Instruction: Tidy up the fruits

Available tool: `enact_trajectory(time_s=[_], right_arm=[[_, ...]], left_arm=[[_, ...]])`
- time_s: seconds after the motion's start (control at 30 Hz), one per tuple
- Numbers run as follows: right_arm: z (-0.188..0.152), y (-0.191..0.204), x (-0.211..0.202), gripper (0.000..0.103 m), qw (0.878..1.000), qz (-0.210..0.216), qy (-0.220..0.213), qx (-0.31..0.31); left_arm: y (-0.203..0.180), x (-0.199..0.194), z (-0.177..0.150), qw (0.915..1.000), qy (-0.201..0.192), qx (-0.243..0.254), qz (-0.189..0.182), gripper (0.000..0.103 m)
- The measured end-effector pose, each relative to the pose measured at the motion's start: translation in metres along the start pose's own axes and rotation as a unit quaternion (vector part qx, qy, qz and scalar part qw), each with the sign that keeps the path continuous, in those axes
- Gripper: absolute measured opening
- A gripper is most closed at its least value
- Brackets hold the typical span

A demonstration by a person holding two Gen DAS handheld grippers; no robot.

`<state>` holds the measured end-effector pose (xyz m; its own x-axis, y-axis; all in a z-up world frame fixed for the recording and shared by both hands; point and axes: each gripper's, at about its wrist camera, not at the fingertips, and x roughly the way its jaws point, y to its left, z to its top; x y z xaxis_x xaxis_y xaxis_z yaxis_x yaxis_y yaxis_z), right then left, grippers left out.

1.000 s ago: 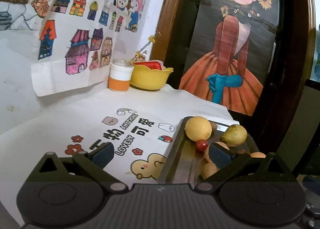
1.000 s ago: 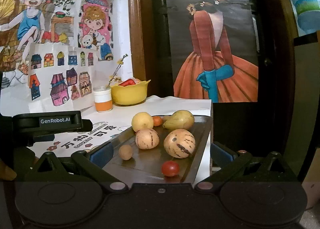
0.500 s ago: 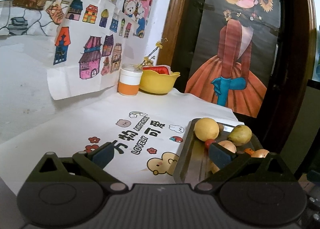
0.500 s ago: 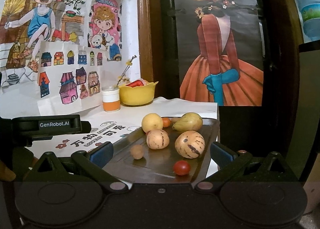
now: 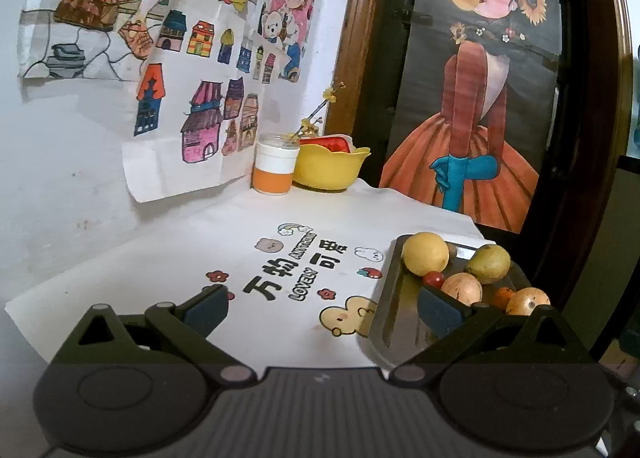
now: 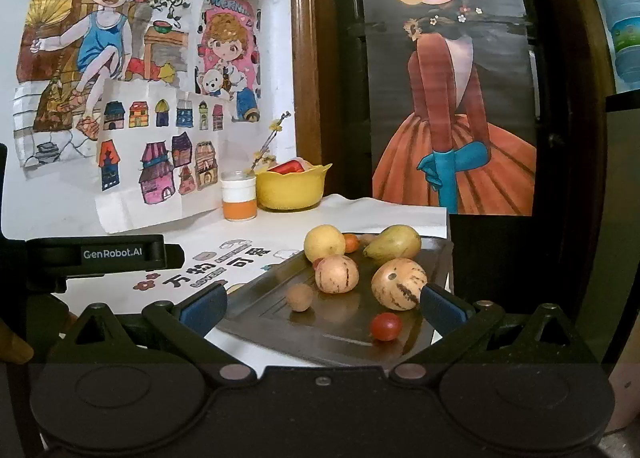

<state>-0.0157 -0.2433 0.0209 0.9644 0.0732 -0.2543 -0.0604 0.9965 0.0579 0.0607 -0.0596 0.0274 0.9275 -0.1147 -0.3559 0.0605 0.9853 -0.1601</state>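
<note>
Fruit sits on the dark tray [image 6: 434, 258].
Left gripper [image 5: 322, 312] and right gripper [image 6: 320, 308] both gape wide (nothing held).

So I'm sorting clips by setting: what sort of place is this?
Probably a home, perhaps a family room: children's coloured drawings taped to the wall, a cartoon-printed tablecloth, and a tray of fruit on the table.

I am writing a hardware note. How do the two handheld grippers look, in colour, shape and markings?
Both the left gripper and the right gripper have matte black bodies with triangular cut-out linkages, silver pivot pins and round discs. Their fingers carry dark blue pads. In the right wrist view, the left gripper's black side bar bears white "GenRobot.AI" lettering. No cables or sleeves are visible.
</note>
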Motion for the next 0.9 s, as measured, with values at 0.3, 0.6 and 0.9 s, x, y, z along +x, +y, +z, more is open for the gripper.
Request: enact_trajectory(time_s=[0.3, 0.6, 0.9], right_arm=[[-0.006, 0.013, -0.008, 0.102, 1.0, 0.013, 0.005, -0.005], [-0.008, 0.017, -0.012, 0.102, 1.0, 0.014, 0.009, -0.006], [-0.016, 0.021, -0.019, 0.102, 1.0, 0.006, 0.018, -0.006]], left_arm=[[0.007, -0.012, -0.005, 1.0, 0.003, 0.003, 0.009, 0.102], [0.014, -0.019, -0.008, 0.9999, 0.009, 0.002, 0.014, 0.102], [0.019, -0.028, -0.014, 0.9998, 0.014, 0.001, 0.016, 0.103]])
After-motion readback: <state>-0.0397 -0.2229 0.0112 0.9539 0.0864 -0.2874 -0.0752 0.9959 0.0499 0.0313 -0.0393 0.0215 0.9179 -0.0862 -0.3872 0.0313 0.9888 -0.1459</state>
